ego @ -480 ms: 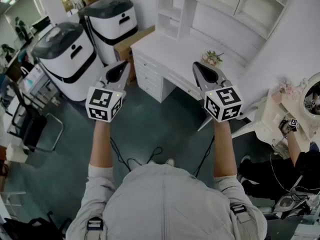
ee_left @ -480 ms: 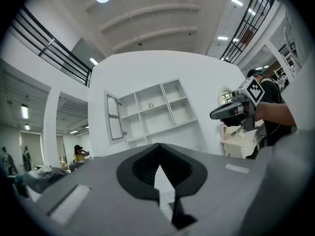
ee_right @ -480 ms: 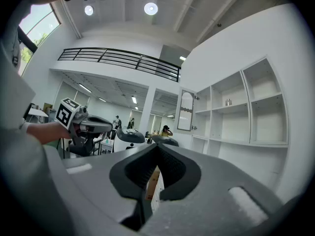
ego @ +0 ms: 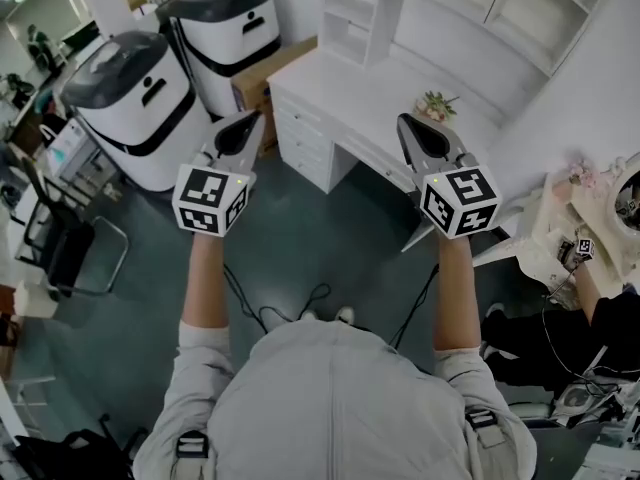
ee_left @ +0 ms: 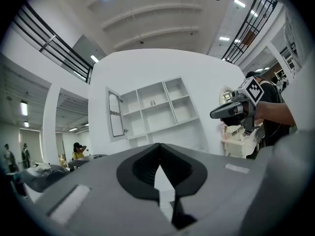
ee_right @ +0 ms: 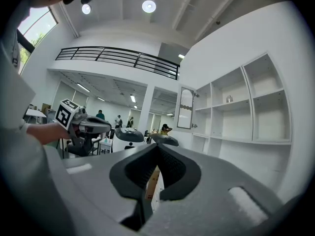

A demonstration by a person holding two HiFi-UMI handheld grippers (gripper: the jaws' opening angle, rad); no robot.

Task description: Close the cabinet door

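Observation:
The white wall cabinet has open shelves, and its narrow mirrored door stands swung open at its left end. The right gripper view shows the same door beside the shelves. From the head view, my left gripper and right gripper are held level and side by side, well short of the shelving. Both have their jaws together with nothing between them. Each gripper also appears in the other's view: the right gripper and the left gripper.
A white desk with drawers stands under the shelves, with a small flower pot on it. Left of it are two white-and-grey machines and a cardboard box. A chair is at the left, cables lie on the floor, and another person is at the right.
The head view has shifted slightly. Both grippers keep the same pose and stay shut; the right one has drifted a little to the right.

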